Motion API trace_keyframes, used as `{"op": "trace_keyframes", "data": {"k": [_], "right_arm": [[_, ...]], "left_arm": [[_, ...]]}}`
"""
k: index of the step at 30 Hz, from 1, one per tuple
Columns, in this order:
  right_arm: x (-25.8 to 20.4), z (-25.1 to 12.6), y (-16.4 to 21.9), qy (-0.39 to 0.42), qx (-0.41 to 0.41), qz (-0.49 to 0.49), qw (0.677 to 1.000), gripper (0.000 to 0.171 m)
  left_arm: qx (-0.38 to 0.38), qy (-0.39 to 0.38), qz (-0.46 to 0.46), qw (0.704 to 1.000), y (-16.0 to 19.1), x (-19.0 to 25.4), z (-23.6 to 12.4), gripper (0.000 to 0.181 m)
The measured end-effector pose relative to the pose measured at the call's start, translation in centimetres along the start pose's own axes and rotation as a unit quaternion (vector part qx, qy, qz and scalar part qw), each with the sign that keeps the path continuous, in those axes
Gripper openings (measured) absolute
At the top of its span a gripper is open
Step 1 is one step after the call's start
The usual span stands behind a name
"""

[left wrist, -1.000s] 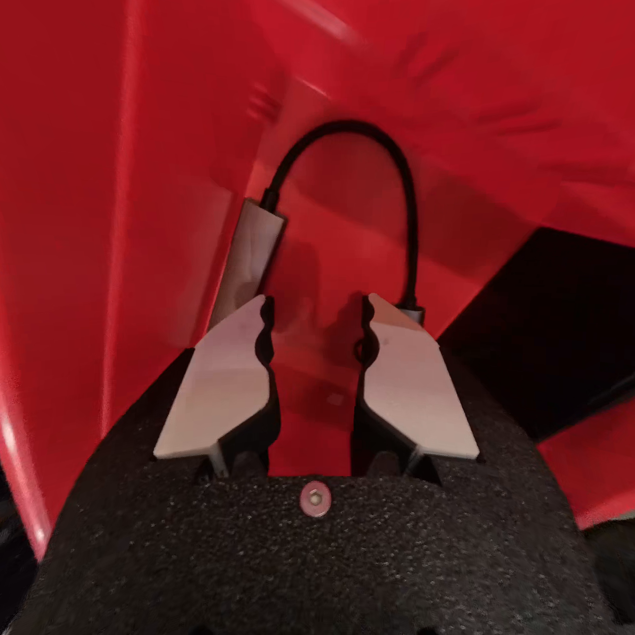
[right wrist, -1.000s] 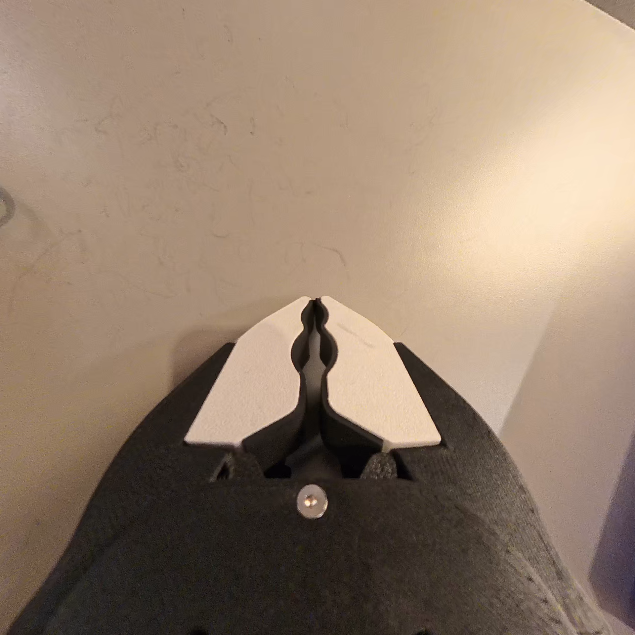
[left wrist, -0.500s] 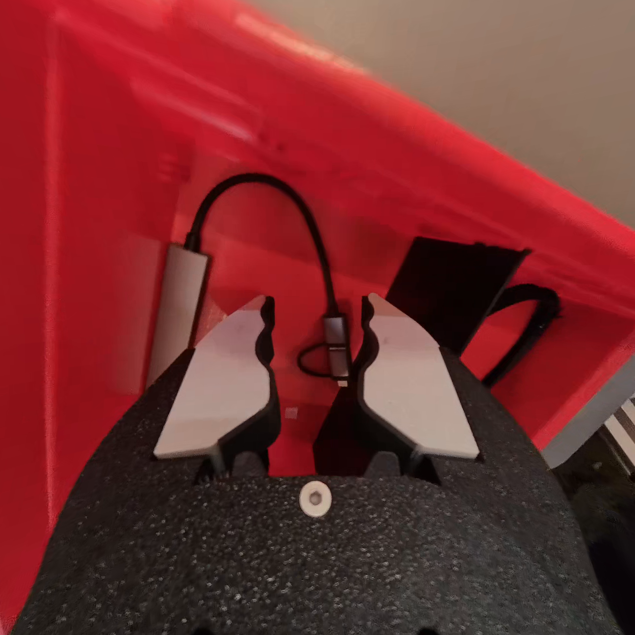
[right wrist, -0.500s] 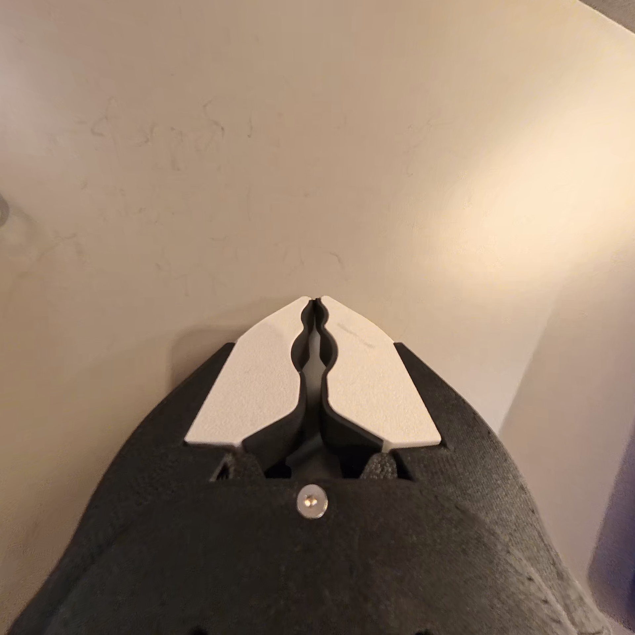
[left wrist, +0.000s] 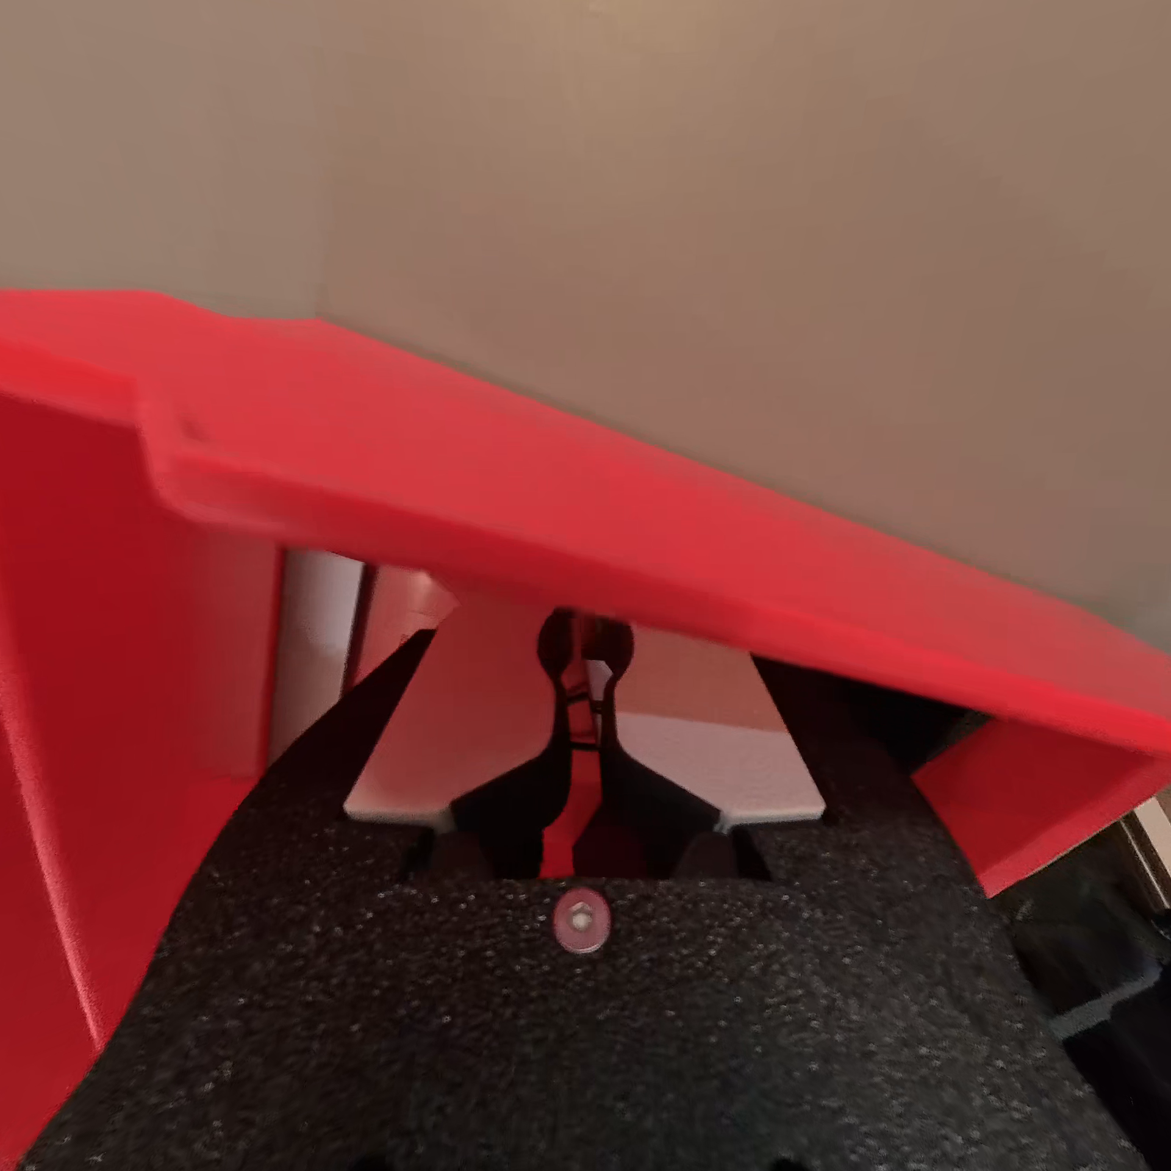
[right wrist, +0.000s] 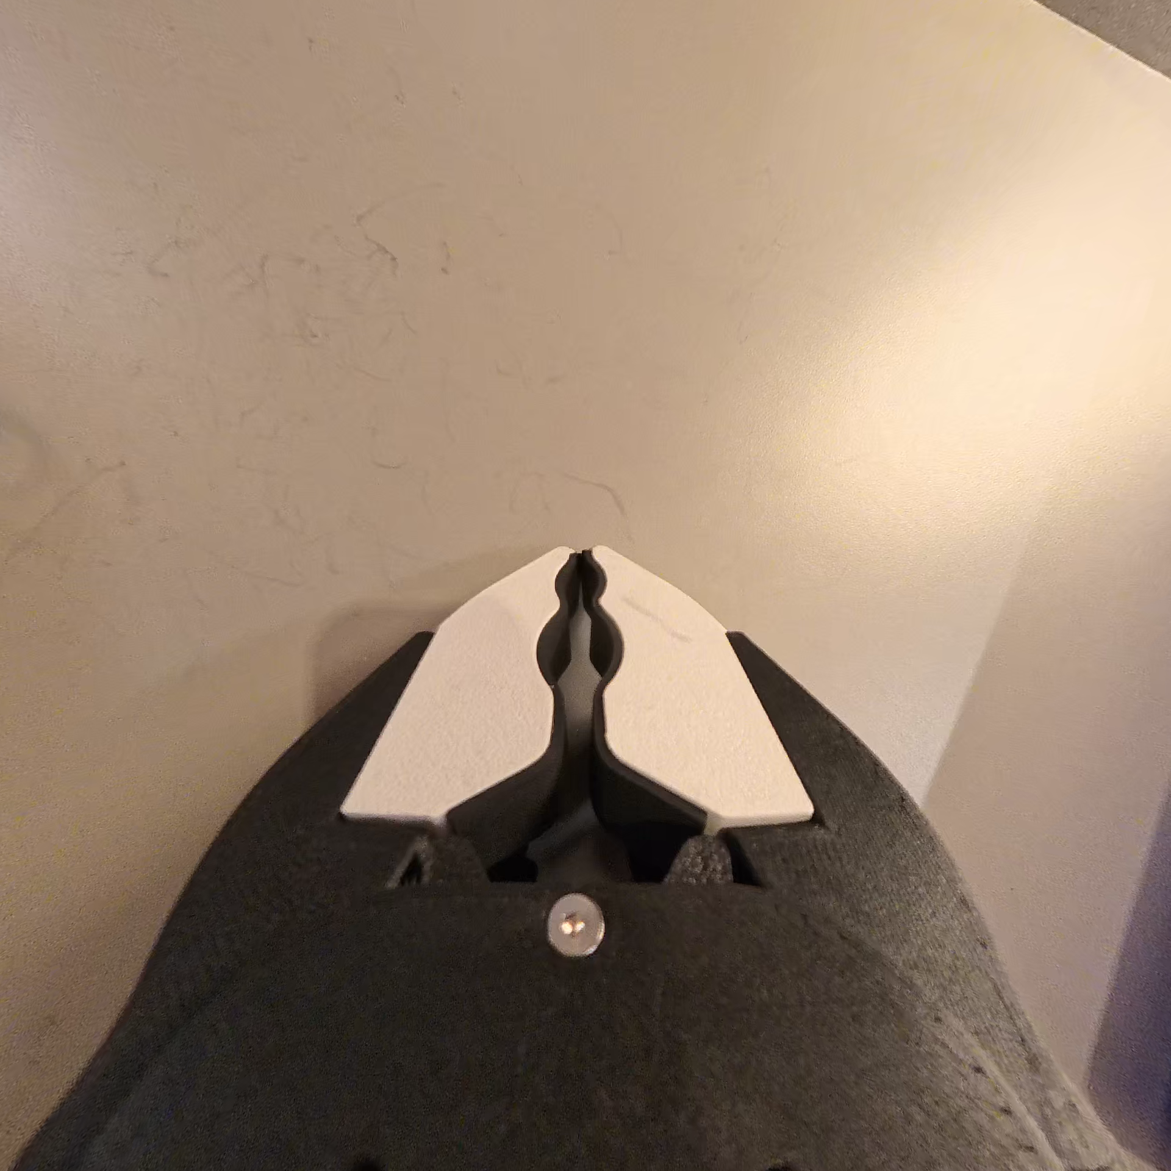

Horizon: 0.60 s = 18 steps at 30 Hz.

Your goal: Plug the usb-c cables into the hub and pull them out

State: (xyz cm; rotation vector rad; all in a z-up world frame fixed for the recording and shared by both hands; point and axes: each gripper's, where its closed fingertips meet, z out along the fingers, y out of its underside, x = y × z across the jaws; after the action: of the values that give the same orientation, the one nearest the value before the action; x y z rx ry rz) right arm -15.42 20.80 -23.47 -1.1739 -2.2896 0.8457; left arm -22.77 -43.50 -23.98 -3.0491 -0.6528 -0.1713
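Note:
In the left wrist view my left gripper (left wrist: 586, 640) is inside a red bin, its tips hidden under the bin's rim (left wrist: 570, 494). Its jaws are drawn nearly together on a small pale plug with a thin black wire (left wrist: 590, 694), which looks like the hub's usb-c plug. A pale blurred strip (left wrist: 317, 633) at the left, against the bin wall, looks like the silver hub. In the right wrist view my right gripper (right wrist: 582, 552) is shut and empty, low over a beige table (right wrist: 570, 285). No cable shows there.
The red bin's walls close in on the left gripper at the left (left wrist: 95, 697) and right (left wrist: 1026, 805). A black item (left wrist: 887, 716) lies in the bin at the right. A beige surface (left wrist: 697, 222) lies beyond the rim. A bluish object (right wrist: 1134, 919) stands at the right view's edge. About 65 centimetres separates my left fingertips from my right.
The left gripper has closed from wide open around the plug that lay between its fingers, and has tilted up so the bin rim fills the view. The right gripper stays shut and barely moves.

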Motion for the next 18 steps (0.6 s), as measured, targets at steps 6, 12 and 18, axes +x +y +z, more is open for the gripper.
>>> {"op": "trace_keyframes", "data": {"k": [6, 12, 18], "right_arm": [[0.0, 0.0, 0.0, -0.002, 0.001, -0.001, 1.000, 0.000], [-0.1, 0.0, 0.0, -0.009, 0.001, -0.004, 1.000, 0.001], [-0.2, 0.2, -0.2, -0.012, 0.001, -0.008, 1.000, 0.002]], "left_arm": [[0.105, -0.011, -0.029, 0.994, -0.6, 0.4, -4.2, 0.003], [0.266, -0.072, -0.062, 0.959, -1.1, 0.6, -13.3, 0.001], [0.449, -0.123, -0.040, 0.884, -5.4, 4.9, -23.5, 0.000]]}}
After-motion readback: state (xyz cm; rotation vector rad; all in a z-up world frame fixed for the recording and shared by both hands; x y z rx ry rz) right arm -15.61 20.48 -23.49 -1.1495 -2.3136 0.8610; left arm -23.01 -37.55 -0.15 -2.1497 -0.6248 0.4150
